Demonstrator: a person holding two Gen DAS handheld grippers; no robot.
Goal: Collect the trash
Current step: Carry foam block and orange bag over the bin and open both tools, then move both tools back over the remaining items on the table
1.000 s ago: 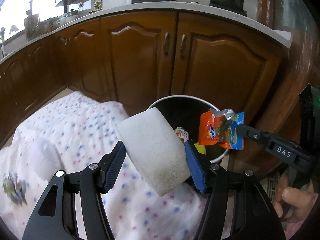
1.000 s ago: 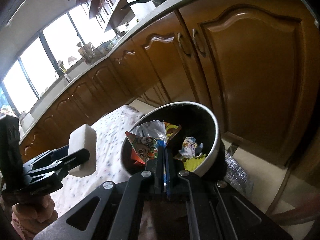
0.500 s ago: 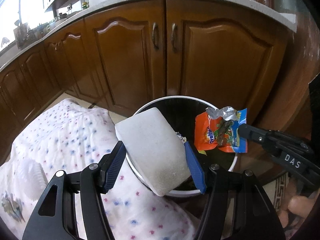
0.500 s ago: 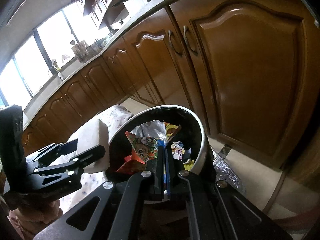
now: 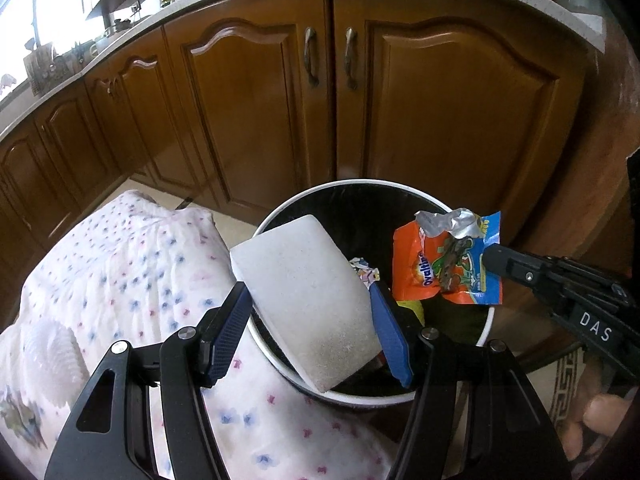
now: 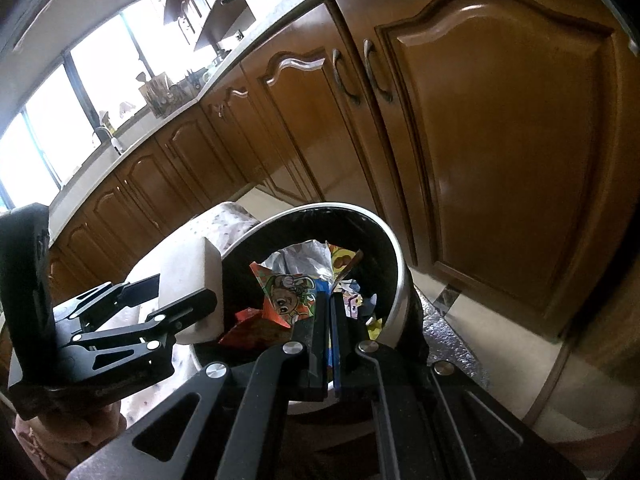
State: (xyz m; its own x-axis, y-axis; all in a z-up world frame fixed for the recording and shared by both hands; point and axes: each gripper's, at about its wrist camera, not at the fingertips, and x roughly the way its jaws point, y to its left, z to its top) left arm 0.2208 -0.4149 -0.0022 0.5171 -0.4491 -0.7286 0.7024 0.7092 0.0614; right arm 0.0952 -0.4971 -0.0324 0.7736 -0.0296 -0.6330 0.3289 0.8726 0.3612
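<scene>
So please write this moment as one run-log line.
left gripper: shut on white foam block | right gripper: shut on orange snack wrapper | both over trash bin

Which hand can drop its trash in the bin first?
Probably the right. Its hand-held gripper pinches the orange wrapper squarely over the bin's opening, while the left hand-held gripper's white foam block hangs partly over the rim.

The white foam block (image 5: 308, 304) hides part of the bin (image 5: 486, 322) — the trash underneath stays unreadable.
</scene>
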